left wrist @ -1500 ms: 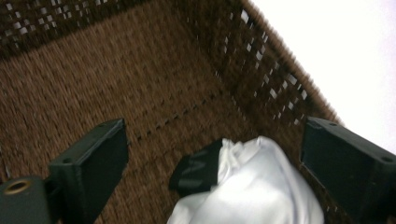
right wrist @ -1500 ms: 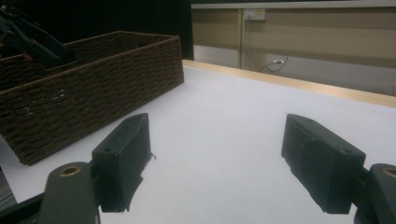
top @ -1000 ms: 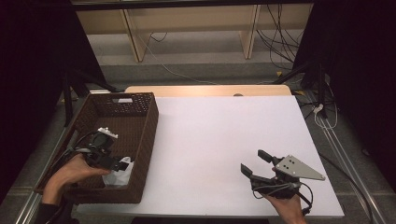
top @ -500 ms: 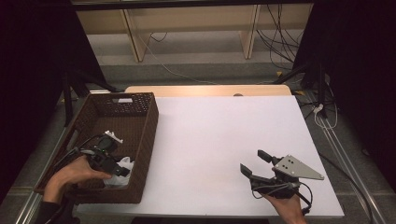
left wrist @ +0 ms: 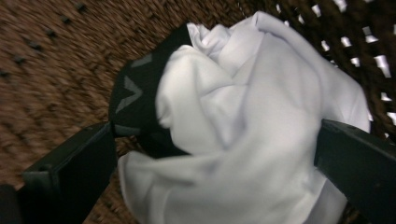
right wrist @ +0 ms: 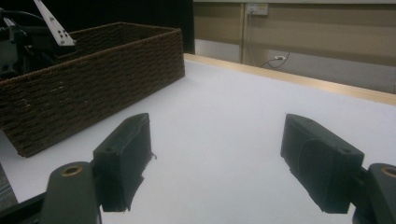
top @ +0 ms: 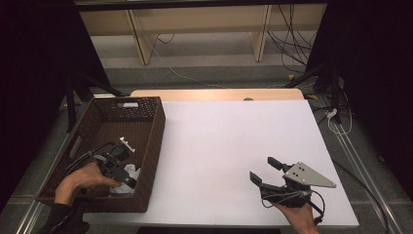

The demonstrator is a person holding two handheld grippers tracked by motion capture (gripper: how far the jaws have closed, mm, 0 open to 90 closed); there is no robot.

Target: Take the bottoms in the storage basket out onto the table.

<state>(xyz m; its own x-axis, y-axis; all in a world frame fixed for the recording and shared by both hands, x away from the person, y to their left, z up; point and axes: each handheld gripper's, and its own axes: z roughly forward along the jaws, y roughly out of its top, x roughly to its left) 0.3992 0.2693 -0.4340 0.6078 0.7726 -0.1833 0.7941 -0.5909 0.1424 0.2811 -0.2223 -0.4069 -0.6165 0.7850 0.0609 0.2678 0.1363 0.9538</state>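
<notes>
White cloth (left wrist: 243, 140) @ basket (top: 146, 141) corner

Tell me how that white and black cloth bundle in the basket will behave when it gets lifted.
The cloth bundle is crumpled in soft folds, so it will probably sag and unfurl rather than hold shape. It looks light for its bulk. With the left gripper straddling it in the basket, only some layers may get pinched, so part may trail.

place: lab | cues: black curtains (top: 34, 73); floor cables (top: 292, 44); white table (top: 229, 146)

overhead view and right gripper view share the basket (top: 155, 127).
</notes>
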